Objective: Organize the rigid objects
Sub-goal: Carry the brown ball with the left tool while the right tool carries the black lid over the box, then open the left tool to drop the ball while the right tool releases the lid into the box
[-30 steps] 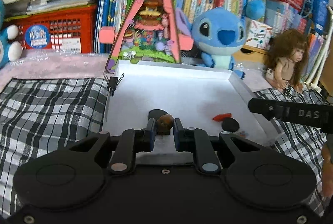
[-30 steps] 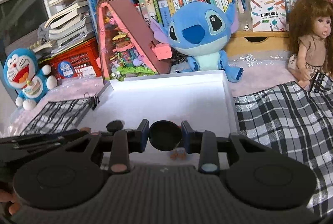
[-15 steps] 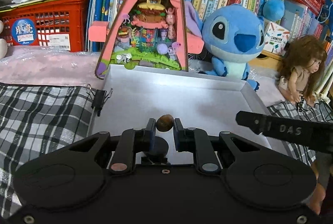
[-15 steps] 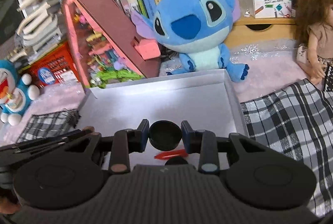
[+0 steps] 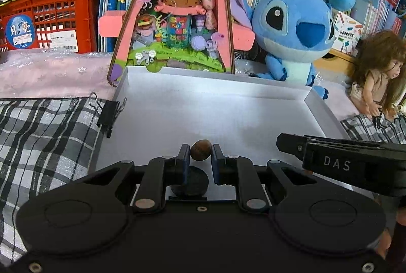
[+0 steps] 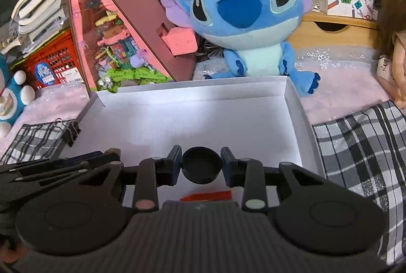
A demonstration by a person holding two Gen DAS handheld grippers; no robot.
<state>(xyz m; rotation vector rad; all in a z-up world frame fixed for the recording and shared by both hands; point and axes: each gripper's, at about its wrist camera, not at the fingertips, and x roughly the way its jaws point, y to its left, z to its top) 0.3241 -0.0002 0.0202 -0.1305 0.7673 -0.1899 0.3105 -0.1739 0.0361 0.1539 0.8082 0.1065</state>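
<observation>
Both hand-held grippers pinch pieces: left (image 5: 200, 153) brown nut (image 5: 200, 150), right (image 6: 201, 164) black cap (image 6: 201, 165).

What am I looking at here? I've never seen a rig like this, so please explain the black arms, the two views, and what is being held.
No robot here: a person carries a two-finger gripper in each hand, each with a fisheye camera looking along its fingers. One picture is from the left gripper, the other from the right gripper; each also sees the other gripper at its edge. Both hang over a shallow white box on a checked cloth, with a blue plush, a doll and books behind. The left gripper pinches a small brown nut-like piece. The right one pinches a black round cap. In the box lie a black disc and a red strip.
</observation>
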